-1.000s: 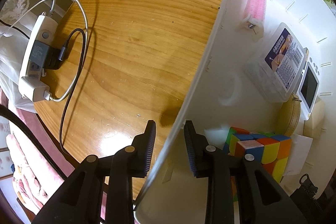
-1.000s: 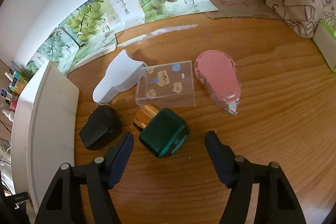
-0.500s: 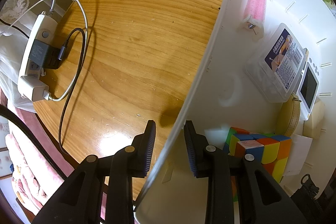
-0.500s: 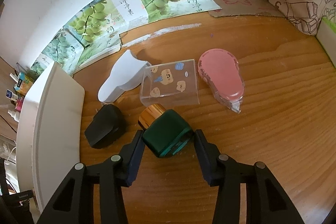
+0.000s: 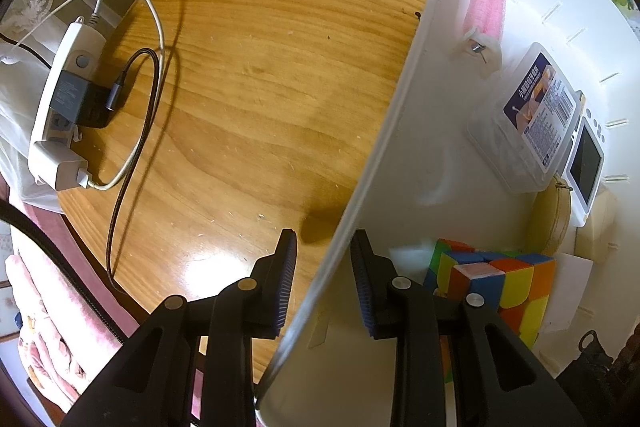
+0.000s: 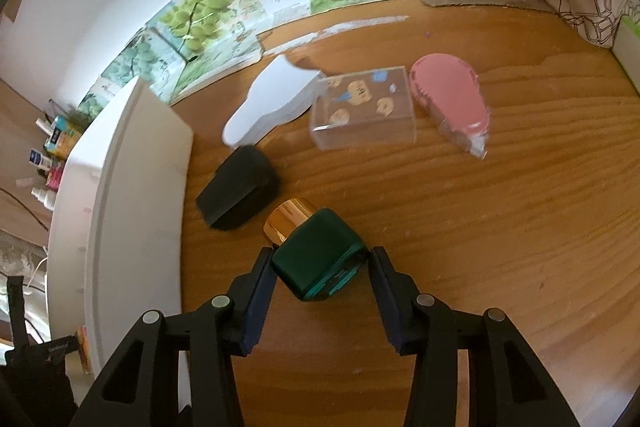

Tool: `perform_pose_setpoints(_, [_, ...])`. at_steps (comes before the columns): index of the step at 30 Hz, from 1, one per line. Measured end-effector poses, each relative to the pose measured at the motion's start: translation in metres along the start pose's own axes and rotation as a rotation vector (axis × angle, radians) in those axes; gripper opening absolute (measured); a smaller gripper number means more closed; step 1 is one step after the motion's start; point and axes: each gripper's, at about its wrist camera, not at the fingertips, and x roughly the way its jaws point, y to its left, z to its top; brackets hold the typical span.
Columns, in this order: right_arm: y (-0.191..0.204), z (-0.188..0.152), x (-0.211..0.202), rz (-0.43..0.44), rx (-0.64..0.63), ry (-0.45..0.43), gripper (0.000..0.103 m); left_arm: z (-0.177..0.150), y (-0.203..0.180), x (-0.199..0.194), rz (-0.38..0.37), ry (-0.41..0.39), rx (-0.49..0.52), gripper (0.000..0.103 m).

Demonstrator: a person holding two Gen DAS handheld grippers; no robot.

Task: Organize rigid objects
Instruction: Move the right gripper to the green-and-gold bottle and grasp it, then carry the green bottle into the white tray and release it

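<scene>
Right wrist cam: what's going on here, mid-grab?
Yes. The right gripper has its fingers on either side of a dark green bottle with a gold cap, lying on the wooden table; whether both pads touch it is unclear. The left gripper straddles the wall of the white bin, with a small gap visible on each side. Inside the bin sit a puzzle cube and a labelled plastic box.

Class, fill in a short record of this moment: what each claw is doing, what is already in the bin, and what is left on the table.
left claw: astride white bin wall, slightly apart
right claw: closing around green bottle, right pad not touching
in bin: puzzle cube, labelled box
on table: black case, clear box, pink dispenser
</scene>
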Motion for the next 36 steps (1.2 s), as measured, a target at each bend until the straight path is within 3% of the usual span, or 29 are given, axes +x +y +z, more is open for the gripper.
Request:
perform_pose_setpoints(8, [0.020,-0.009,-0.019,0.043,-0.043,-0.012,0.048,-0.002,0.000,0.000,-0.011,-0.012,0.011,0.032])
perform_pose_setpoints(26, [0.079,-0.013,-0.072,0.206,-0.181,-0.136,0.048,-0.004,-0.010,-0.006,-0.007,-0.037,0.065,0.032])
perform_pose_setpoints(36, [0.122,-0.027,-0.075,0.257,-0.335,-0.120,0.048,-0.003,-0.016,-0.008,-0.004,-0.039,0.079,0.032])
